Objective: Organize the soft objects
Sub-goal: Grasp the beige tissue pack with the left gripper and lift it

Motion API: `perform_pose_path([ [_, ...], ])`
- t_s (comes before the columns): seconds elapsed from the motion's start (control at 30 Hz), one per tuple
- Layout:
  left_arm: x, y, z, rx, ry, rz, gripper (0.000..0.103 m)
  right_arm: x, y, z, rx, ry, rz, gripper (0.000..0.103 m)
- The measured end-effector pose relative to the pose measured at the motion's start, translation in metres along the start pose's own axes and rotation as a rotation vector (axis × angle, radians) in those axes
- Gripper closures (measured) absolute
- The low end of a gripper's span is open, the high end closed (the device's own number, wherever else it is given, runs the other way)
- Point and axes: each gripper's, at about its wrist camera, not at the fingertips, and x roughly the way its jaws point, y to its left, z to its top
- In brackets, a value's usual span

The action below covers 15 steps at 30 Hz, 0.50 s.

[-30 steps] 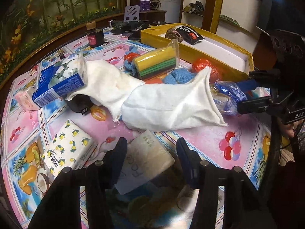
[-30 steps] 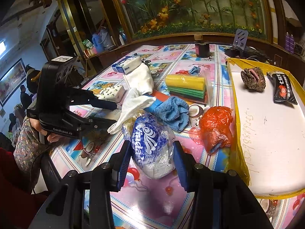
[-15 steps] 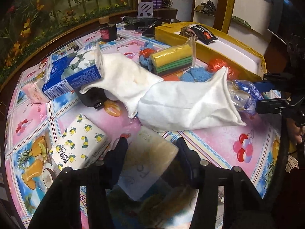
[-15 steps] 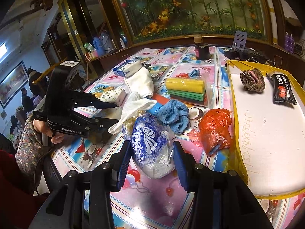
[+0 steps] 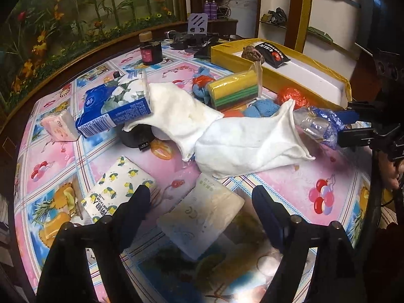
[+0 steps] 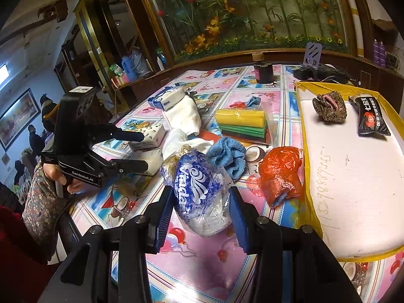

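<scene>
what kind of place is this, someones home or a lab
Most likely a lived-in home: a table with a cartoon fruit oilcloth, a big flower-and-bamboo mural behind it, and a glass cabinet with thermoses.

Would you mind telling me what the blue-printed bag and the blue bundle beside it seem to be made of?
Blue-printed bag: thin clear plastic film, glossy, judging by crinkles and glints. Blue bundle: likely terry or fleece cloth, matte, with a fuzzy looped surface.

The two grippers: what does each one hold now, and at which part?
The right gripper grips the blue-and-clear plastic tissue bag by its two sides. The left gripper holds nothing: its jaws are opening around the pale tissue pack.
</scene>
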Motion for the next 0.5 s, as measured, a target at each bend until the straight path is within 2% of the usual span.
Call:
perform_pose_path([
  [0.13,0.012,-0.005,-0.002,0.024,0.040,-0.006,0.023,-0.003,0.000,-0.001,0.002,-0.012,0.003,0.055],
  [0.23,0.015,-0.016,-0.004,0.073,0.057,0.002,0.048,-0.004,0.000,-0.001,0.001,-0.016,0.004,0.055],
  [0.43,0.013,-0.018,-0.009,0.079,0.066,0.039,0.046,-0.006,0.001,-0.001,0.003,-0.018,0.005,0.055],
  [0.5,0.013,-0.017,-0.011,0.074,0.072,0.080,0.026,-0.006,0.001,-0.001,0.005,-0.021,0.007,0.055],
])
